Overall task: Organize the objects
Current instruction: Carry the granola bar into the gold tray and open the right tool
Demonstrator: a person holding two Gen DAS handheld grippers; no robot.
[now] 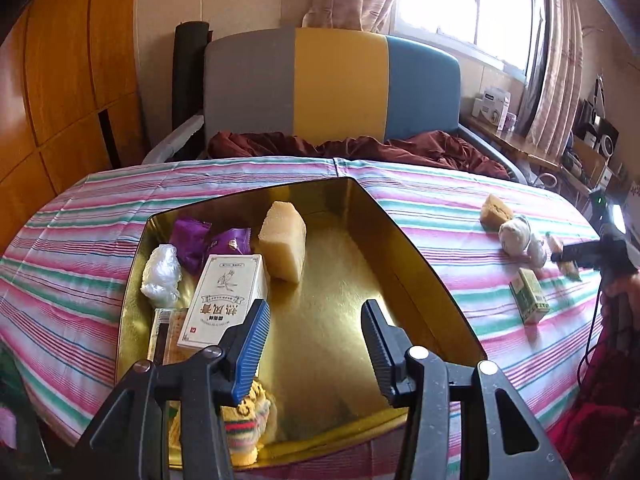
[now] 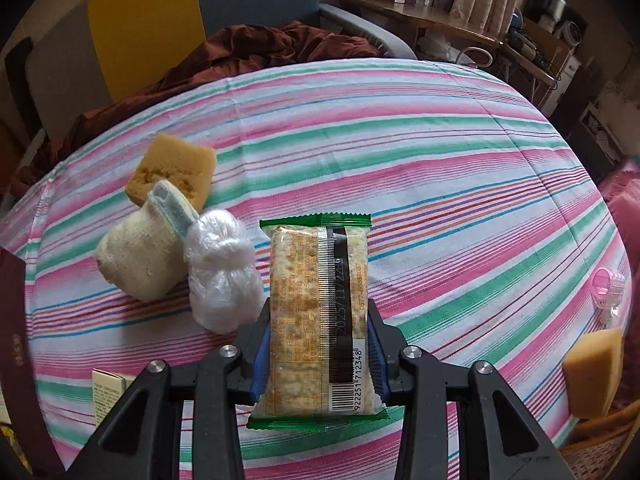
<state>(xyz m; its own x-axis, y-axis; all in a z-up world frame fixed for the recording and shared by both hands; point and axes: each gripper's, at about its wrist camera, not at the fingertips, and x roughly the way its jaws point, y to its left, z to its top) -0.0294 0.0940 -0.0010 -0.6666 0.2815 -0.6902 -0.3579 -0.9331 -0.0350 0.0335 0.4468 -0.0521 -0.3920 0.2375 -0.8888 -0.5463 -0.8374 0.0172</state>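
Observation:
My left gripper [image 1: 316,328] is open and empty above the gold tin box [image 1: 416,264] on the striped cloth. The tin holds a pale sponge [image 1: 283,246], a white carton [image 1: 226,300], purple packets [image 1: 208,242], a plastic-wrapped ball [image 1: 162,274], a cracker pack [image 1: 166,338] and a knitted toy [image 1: 250,424]. My right gripper [image 2: 318,344] is shut on a green-edged cracker packet [image 2: 318,316], held above the cloth. Beside it lie a white plastic-wrapped ball [image 2: 222,272], a cream sock [image 2: 140,250] and a brown sponge [image 2: 172,170]. The right gripper also shows at the left wrist view's right edge [image 1: 568,258].
A green-and-cream small box [image 1: 530,296] lies on the cloth right of the tin. A pink-capped clear item [image 2: 608,284] and another sponge [image 2: 594,372] sit at the right edge. A dark red panel [image 2: 20,360] stands at the left. A maroon blanket [image 1: 360,146] and striped headboard lie behind.

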